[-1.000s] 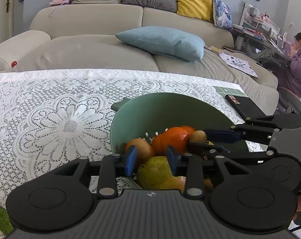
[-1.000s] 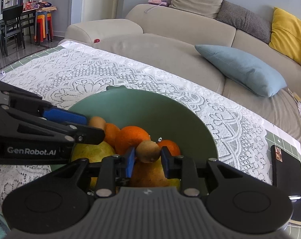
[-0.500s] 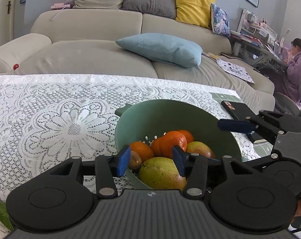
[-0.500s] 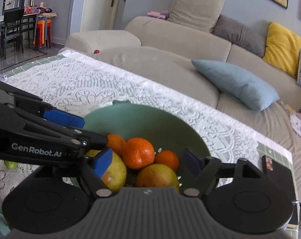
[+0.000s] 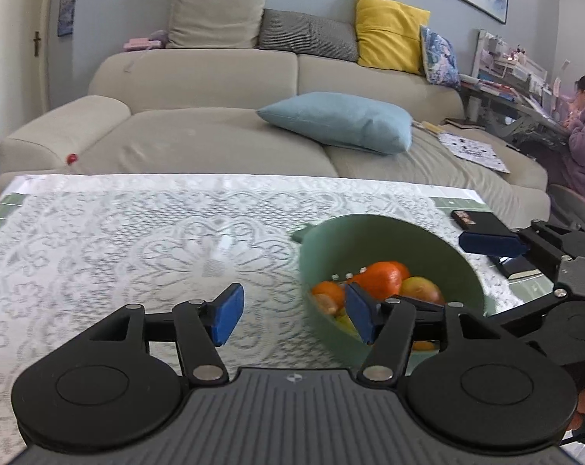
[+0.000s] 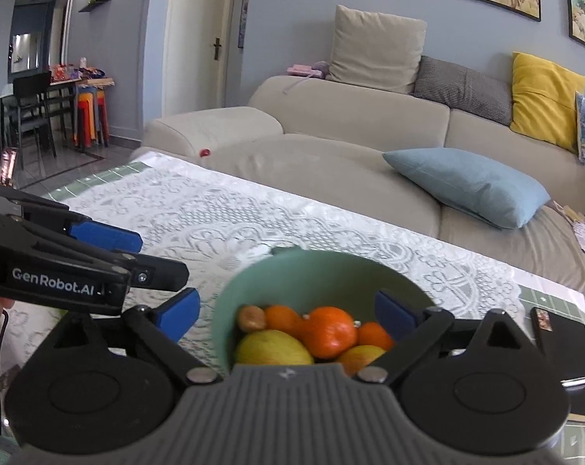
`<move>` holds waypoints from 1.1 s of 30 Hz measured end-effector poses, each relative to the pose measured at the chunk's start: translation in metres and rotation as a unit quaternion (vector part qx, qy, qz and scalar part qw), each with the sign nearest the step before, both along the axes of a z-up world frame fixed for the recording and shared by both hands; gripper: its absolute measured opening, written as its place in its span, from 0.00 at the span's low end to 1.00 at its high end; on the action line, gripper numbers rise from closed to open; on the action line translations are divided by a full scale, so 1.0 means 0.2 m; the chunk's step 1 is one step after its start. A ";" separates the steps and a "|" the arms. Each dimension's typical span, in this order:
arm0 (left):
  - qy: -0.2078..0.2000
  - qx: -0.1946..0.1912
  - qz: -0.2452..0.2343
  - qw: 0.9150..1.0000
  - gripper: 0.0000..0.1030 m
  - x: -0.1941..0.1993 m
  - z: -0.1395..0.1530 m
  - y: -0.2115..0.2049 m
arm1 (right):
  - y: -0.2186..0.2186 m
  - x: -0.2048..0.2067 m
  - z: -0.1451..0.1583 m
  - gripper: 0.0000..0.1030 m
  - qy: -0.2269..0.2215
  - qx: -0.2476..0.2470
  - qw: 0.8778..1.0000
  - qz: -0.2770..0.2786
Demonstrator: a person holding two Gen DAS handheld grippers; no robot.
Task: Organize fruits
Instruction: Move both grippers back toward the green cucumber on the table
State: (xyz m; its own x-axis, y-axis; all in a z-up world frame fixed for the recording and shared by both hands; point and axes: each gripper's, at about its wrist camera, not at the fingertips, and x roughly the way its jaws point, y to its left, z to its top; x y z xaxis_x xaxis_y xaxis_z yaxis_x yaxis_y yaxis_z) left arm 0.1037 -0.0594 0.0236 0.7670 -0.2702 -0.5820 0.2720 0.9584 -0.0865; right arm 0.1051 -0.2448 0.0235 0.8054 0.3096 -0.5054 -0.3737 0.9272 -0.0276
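A green bowl [image 6: 323, 267] stands on the lace-covered table and holds several fruits: a kiwi [image 6: 252, 317], oranges [image 6: 329, 331], a yellow pear [image 6: 271, 348] and a mango [image 6: 358, 356]. My right gripper [image 6: 286, 313] hangs just above and short of the bowl, its jaws opening wide with nothing gripped. My left gripper [image 5: 294, 317] is to the left of the bowl [image 5: 389, 232]. Its jaws are opening over bare lace, and its right pad is in front of the bowl's rim. An orange [image 5: 381, 277] shows in the left wrist view.
A black phone [image 5: 482, 223] lies on the table to the right of the bowl. The lace cloth [image 5: 137, 252] stretches to the left. Behind the table is a beige sofa with a blue pillow [image 5: 339, 122]. A person [image 5: 583, 131] sits at a desk far right.
My right gripper let go of the kiwi, which now lies in the bowl. Both jaws widened, and both grippers drew back and up from the fruit; the left one shifted left.
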 end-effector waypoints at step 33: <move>0.100 0.060 0.098 0.988 0.73 -0.21 -0.27 0.61 | 0.58 -0.14 -0.29 0.78 0.124 0.037 0.986 0.106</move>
State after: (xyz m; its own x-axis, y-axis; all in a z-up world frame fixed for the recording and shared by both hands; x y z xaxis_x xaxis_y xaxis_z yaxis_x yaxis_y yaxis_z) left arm 0.0617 0.0632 -0.0306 0.6645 -0.0475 -0.7458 0.0687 0.9976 -0.0024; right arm 0.0777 -0.1291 -0.0349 0.5730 0.5011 -0.6485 -0.5451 0.8239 0.1550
